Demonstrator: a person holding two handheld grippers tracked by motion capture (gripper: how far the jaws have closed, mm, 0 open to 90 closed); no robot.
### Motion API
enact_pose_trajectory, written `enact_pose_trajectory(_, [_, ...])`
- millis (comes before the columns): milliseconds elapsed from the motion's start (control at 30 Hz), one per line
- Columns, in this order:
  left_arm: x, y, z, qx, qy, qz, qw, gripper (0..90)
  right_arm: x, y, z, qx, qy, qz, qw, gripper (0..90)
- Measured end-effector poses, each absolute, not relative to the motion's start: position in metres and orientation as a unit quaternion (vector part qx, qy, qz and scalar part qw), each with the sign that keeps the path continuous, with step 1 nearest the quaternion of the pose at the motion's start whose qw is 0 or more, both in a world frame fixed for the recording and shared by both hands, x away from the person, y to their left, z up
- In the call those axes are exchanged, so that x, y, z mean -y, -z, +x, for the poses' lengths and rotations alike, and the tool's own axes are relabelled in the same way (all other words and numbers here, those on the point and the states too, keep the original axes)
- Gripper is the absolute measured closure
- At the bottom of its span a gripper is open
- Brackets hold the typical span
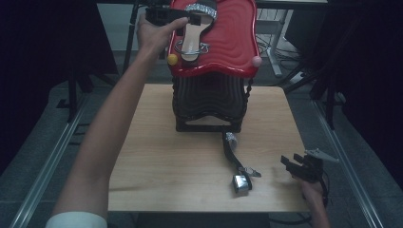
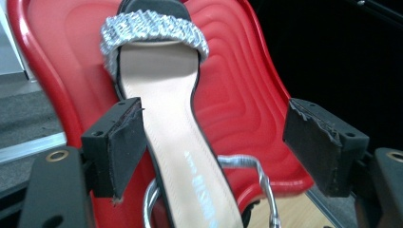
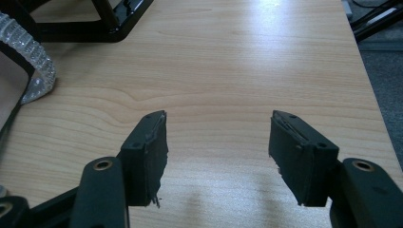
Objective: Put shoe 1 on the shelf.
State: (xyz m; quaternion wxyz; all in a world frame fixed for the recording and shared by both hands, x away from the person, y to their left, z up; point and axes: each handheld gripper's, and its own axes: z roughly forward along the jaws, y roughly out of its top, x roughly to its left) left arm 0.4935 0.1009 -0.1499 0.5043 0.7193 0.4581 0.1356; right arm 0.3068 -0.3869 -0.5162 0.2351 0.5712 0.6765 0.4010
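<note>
The left tool [image 2: 209, 142] stands wide open about the sandal [image 1: 194, 35] lying on the red tray [image 1: 237, 42] atop the black stand [image 1: 209, 102] — a setting-down step, I'd judge — while the right tool [image 3: 216, 152], open and empty over the table [image 3: 228, 71], must next fetch the second sandal [image 1: 237, 166], whose strap its own view catches close.

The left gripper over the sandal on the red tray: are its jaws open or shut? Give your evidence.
Open. The left gripper has its pads apart, clear of the sandal between them.
</note>
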Motion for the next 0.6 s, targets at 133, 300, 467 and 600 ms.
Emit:
enact_pose_trajectory(133, [-0.111,0.153,0.486,-0.455,-0.132,0.720,0.506,22.2,0.384,0.515,0.308,-0.681,-0.402,0.566,0.235,38.5])
enact_pose_trajectory(300, [-0.133,0.166,0.475,-0.459,-0.125,0.718,0.508,22.4,0.381,0.516,0.311,-0.686,-0.399,0.564,0.229,38.7])
enact_pose_trajectory(467, [-0.146,0.176,0.470,-0.459,-0.122,0.719,0.507,22.7,0.379,0.516,0.313,-0.687,-0.397,0.565,0.226,39.1])
enact_pose_trajectory(600, [-0.159,0.186,0.466,-0.460,-0.119,0.720,0.506,24.5,0.377,0.515,0.315,-0.691,-0.396,0.561,0.226,39.3])
